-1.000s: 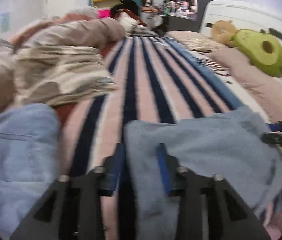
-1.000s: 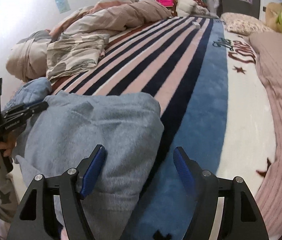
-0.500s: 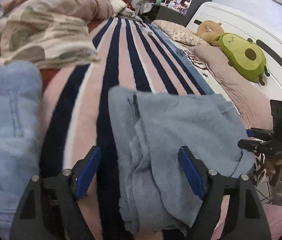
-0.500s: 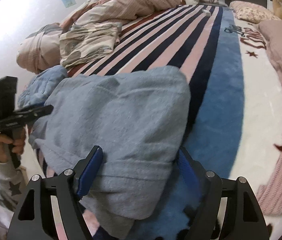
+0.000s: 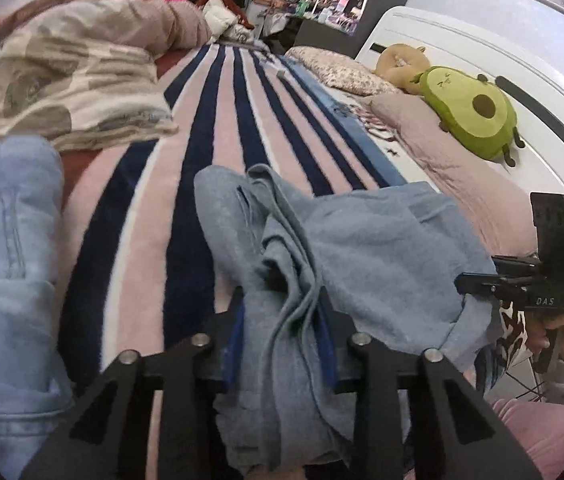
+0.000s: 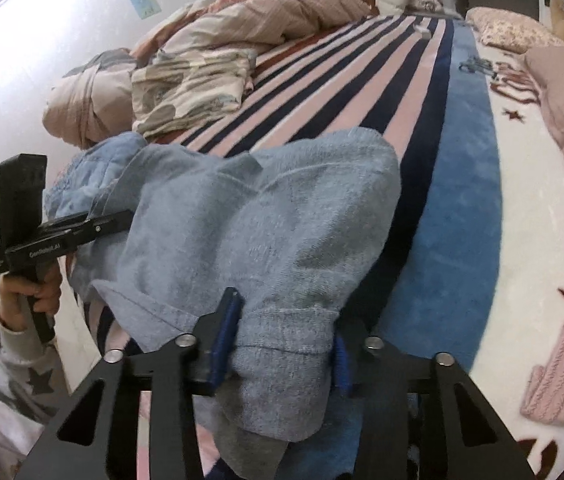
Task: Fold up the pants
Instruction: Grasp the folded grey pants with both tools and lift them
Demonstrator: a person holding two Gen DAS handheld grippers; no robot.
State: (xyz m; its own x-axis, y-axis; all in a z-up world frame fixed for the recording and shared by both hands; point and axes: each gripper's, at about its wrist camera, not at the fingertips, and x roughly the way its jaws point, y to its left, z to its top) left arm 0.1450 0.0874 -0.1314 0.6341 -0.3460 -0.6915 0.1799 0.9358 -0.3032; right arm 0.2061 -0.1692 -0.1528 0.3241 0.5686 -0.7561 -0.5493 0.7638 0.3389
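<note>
Both hand-held grippers have clamped down since a moment ago — left hand-held gripper (image 5: pixel 282 344) and right hand-held gripper (image 6: pixel 282 340) each pinching the grey-blue pants (image 5: pixel 362 248) bunched on the striped bed (image 5: pixel 210 152), likely ready to lift and straighten.

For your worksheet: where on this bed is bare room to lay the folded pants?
Free: the striped blanket between the quilt and pink pillow, beyond the pants. Crowded: the near edge, with jeans and both grippers.
</note>
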